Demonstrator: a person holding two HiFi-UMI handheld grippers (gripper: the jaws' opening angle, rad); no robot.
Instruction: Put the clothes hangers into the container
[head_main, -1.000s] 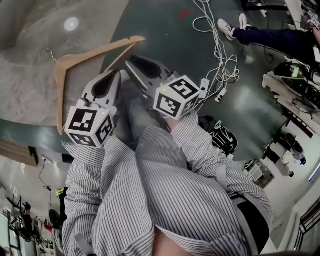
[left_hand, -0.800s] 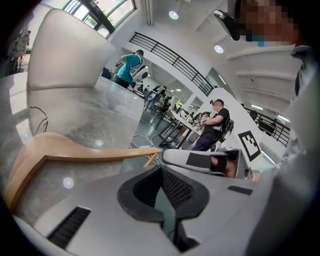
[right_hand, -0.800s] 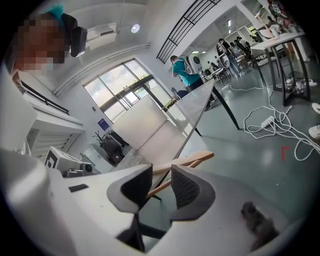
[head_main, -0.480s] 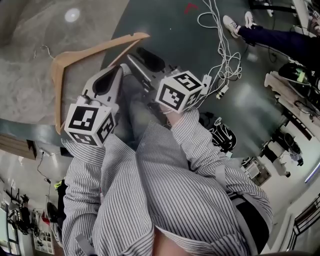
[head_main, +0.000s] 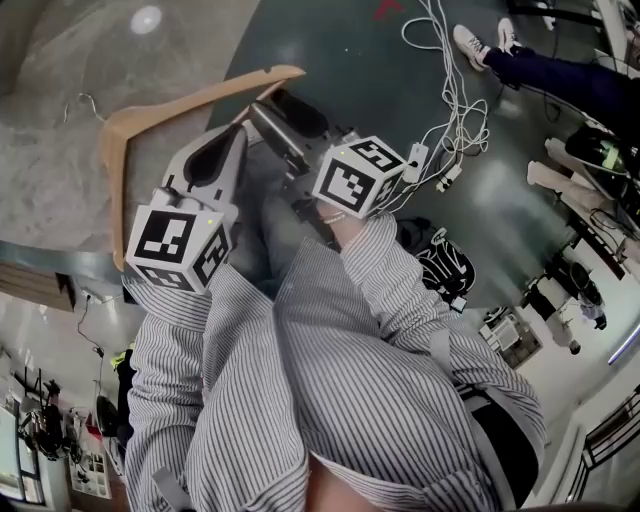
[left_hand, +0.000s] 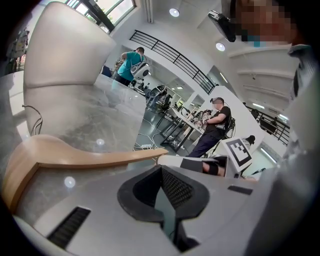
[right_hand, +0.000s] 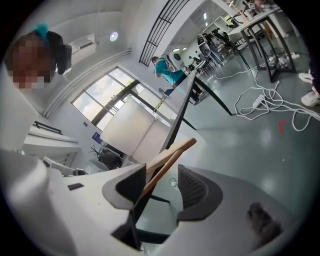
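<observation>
Pale wooden clothes hanger (head_main: 180, 100) with wire hook (head_main: 88, 103), laid on grey marble table (head_main: 60, 190), thin lower bar (right_hand: 160, 172) framed by right gripper (head_main: 288, 122) jaws just opened, left gripper (head_main: 238, 135) jaws closed together.

Open tabletop (head_main: 60, 160) beyond hanger (head_main: 190, 98); cable tangle (head_main: 452, 120) across floor (head_main: 340, 60) rightward.

Pinstriped shirt (head_main: 300, 400) — grey-white, long-sleeved.

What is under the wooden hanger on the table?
A grey marbled tabletop lies under most of the wooden hanger; one tip juts past the edge over the dark floor. The left gripper covers part of the hanger, so what's beneath there is hidden.
</observation>
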